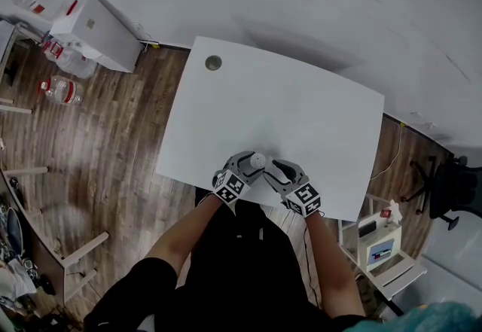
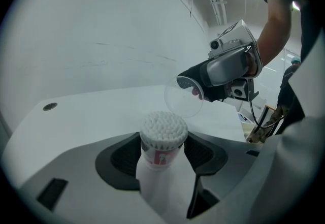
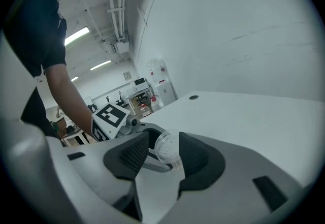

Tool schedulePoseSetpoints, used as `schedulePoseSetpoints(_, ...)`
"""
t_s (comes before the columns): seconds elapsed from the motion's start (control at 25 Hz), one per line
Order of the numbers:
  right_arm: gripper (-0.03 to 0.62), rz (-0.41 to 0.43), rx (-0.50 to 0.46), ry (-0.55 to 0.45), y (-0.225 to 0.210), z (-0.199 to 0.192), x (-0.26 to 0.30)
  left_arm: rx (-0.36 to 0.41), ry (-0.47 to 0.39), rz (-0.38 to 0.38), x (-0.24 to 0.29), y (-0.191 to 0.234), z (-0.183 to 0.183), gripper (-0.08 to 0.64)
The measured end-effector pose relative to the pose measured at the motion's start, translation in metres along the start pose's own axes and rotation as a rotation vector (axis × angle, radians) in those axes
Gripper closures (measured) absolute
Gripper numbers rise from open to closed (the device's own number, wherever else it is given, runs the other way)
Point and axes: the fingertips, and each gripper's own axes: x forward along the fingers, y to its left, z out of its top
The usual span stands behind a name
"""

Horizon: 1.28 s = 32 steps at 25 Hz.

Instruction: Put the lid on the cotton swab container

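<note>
The cotton swab container (image 2: 161,139), a small white tub packed with white swab heads and with no lid on it, stands upright between my left gripper's (image 2: 162,156) pads, which are shut on its body. In the head view it (image 1: 257,162) sits near the front edge of the white table (image 1: 301,112). My right gripper (image 2: 223,68) hovers just beyond it and pinches the clear round lid (image 2: 184,100) by its rim. The lid hangs tilted, a little above and behind the swab heads, apart from them. In the right gripper view the lid (image 3: 168,148) shows between the jaws of the right gripper (image 3: 163,156).
A round cable hole (image 1: 213,62) lies at the table's far left corner. The grippers (image 1: 237,178) (image 1: 292,186) are close together at the near edge. A white cabinet (image 1: 94,29) and water bottles (image 1: 59,88) are on the floor left; a small shelf (image 1: 380,246) and a chair (image 1: 444,187) are right.
</note>
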Motion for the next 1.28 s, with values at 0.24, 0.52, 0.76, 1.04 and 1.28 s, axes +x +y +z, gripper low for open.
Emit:
schedulePoseSetpoints(0.24, 0.427, 0.017, 0.103, -0.025, 0.004, -0.007, 0.002, -0.004, -0.007, 0.003, -0.002, -0.003, 0.000, 0.290)
schedulePoseSetpoints(0.52, 0.485, 0.017, 0.150, -0.045, 0.005, -0.005, 0.007, -0.001, -0.008, 0.000, -0.004, -0.003, -0.002, 0.290)
schedulePoseSetpoints(0.76, 0.485, 0.017, 0.215, -0.039, 0.005, -0.003, 0.017, -0.007, -0.009, 0.000, -0.005, -0.002, -0.002, 0.290)
schedulePoseSetpoints(1.04, 0.485, 0.017, 0.295, -0.046, 0.006, -0.007, 0.021, -0.006, -0.016, 0.002, -0.004, -0.006, -0.003, 0.290)
schedulePoseSetpoints(1.28, 0.485, -0.027, 0.181, 0.024, 0.013, -0.009, 0.032, -0.006, -0.012, -0.006, -0.008, -0.007, -0.004, 0.290)
